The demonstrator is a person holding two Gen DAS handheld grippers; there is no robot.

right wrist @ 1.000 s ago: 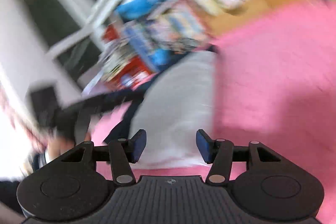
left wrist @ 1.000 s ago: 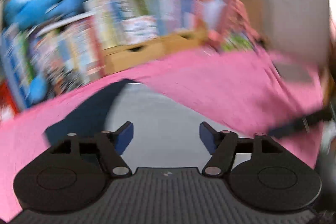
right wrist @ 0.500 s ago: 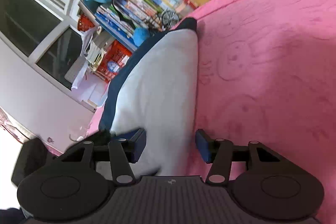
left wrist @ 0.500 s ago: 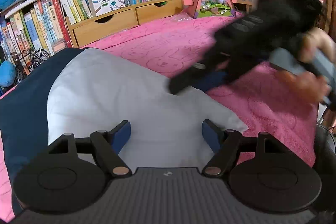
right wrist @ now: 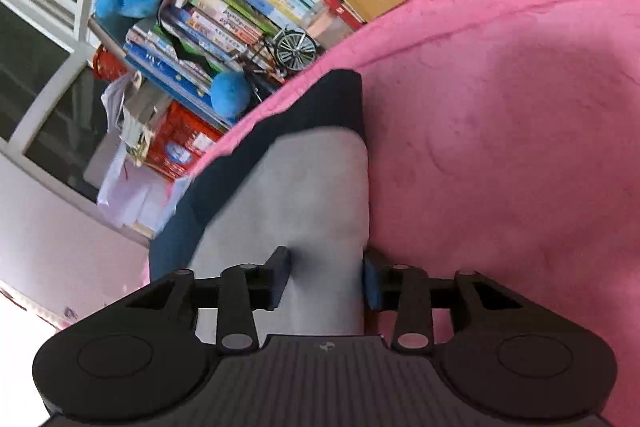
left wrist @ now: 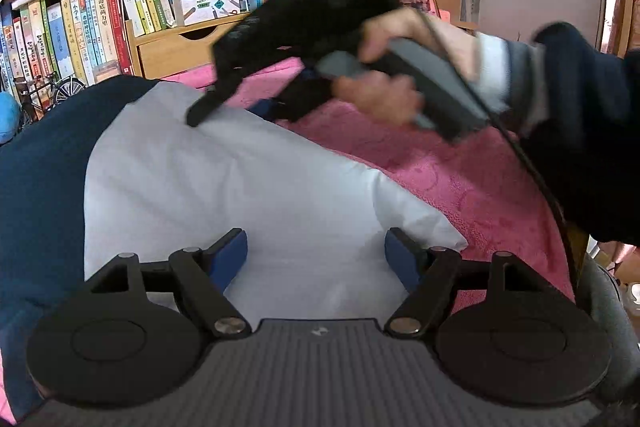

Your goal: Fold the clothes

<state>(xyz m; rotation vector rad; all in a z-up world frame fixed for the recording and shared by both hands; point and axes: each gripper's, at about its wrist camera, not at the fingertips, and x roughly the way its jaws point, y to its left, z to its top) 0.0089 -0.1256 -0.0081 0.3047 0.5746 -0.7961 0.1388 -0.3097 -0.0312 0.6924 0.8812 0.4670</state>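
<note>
Right hand-held gripper [right wrist: 326, 281] now lowered astride garment [right wrist: 304, 211] edge, half-open, nothing clamped; left hand-held gripper [left wrist: 316, 259] wide open, empty. Edge to be pinched fully before lift.

Our right gripper [left wrist: 248, 99] now sits lower and further left than half a second ago, its fingers straddling the right edge of the white and navy garment [left wrist: 224, 187]. Its jaws stand narrower than before. Our view from the left gripper [left wrist: 316, 259] is now sharp.

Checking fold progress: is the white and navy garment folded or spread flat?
Folded: white and navy garment shows a white panel lying over navy fabric on the pink blanket.
</note>
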